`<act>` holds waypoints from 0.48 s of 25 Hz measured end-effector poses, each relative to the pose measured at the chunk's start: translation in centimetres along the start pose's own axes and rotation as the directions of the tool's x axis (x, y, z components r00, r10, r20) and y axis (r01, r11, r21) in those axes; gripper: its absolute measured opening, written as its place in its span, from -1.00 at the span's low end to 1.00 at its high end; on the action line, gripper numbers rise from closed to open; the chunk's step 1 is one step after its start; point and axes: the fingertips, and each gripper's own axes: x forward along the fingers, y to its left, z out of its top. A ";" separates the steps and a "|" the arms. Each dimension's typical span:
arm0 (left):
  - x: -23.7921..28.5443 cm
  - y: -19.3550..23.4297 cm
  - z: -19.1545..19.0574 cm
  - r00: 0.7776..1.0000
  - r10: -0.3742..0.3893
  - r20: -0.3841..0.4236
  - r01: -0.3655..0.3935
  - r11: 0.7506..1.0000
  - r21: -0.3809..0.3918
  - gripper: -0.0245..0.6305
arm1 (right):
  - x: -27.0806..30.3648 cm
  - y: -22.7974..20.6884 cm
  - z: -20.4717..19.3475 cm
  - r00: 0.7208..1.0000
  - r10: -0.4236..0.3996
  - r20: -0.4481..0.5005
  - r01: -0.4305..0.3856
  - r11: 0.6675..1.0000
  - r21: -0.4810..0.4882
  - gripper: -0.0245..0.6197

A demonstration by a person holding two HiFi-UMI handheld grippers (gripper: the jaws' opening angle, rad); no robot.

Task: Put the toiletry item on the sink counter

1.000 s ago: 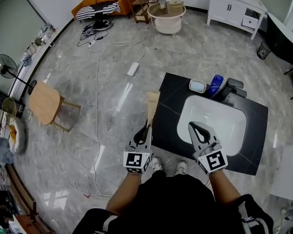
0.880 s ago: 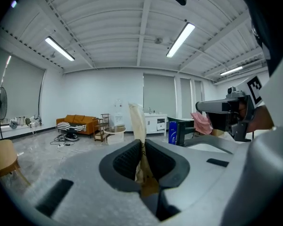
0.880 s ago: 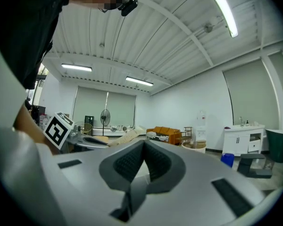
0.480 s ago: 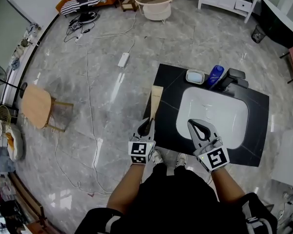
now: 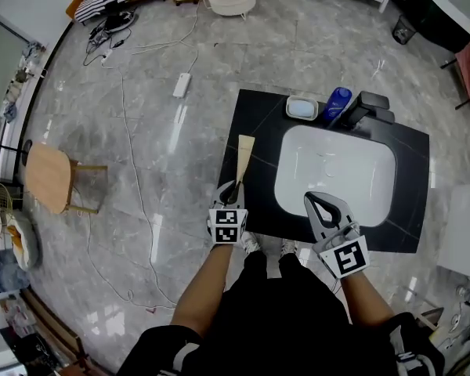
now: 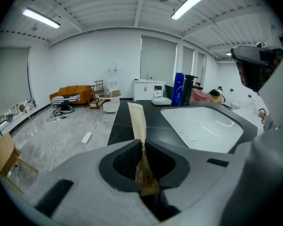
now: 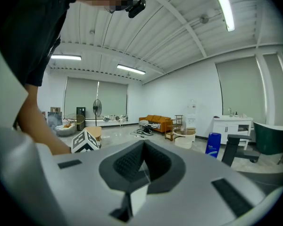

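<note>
At the left, the left gripper (image 5: pixel 233 188) is holding a flat tan tube (image 5: pixel 244 153), the toiletry item. Its fingers (image 6: pixel 125 157) are clamping the tube's crimped near end edge-on, and the body is sticking out ahead of them, away from the person. The tube is hanging over the bare left strip of the black bench (image 5: pixel 254 128), between the bench's left edge and the white basin (image 5: pixel 337 175). From these views I cannot tell whether its far end is touching the bench.

The step in hand looks like the set-down. To do it well, the gripper should be lowering until the tube is lying flat along that dark strip. The whole length should be staying on the bench, clear of both the outer edge and the basin rim, before the fingers are letting go. The tube looks soft and light, so a slow release should be keeping it from flipping.

Farther right, at the back, a soap dish (image 5: pixel 301 108), a blue bottle (image 5: pixel 337 103) and the faucet (image 5: pixel 366 106) are standing well apart from the tube. The right gripper (image 5: pixel 317 202) is hovering over the basin's near edge with its fingers together on nothing.
</note>
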 end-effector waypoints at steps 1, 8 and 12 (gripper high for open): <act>0.3 0.0 -0.4 1.000 0.000 -0.016 0.000 1.000 -0.006 -0.79 | -0.2 0.0 -0.1 1.000 -0.006 -0.001 0.006 1.000 0.005 -0.90; 2.4 -0.2 -2.4 0.996 0.008 -0.093 -0.008 1.000 -0.001 -0.74 | -1.0 -0.1 0.2 0.999 -0.031 0.017 0.031 0.999 0.006 -0.90; 2.5 -0.1 -2.7 0.996 0.010 -0.091 -0.011 1.000 -0.009 -0.53 | -0.9 0.2 0.5 0.999 -0.033 0.015 0.033 0.999 0.011 -0.90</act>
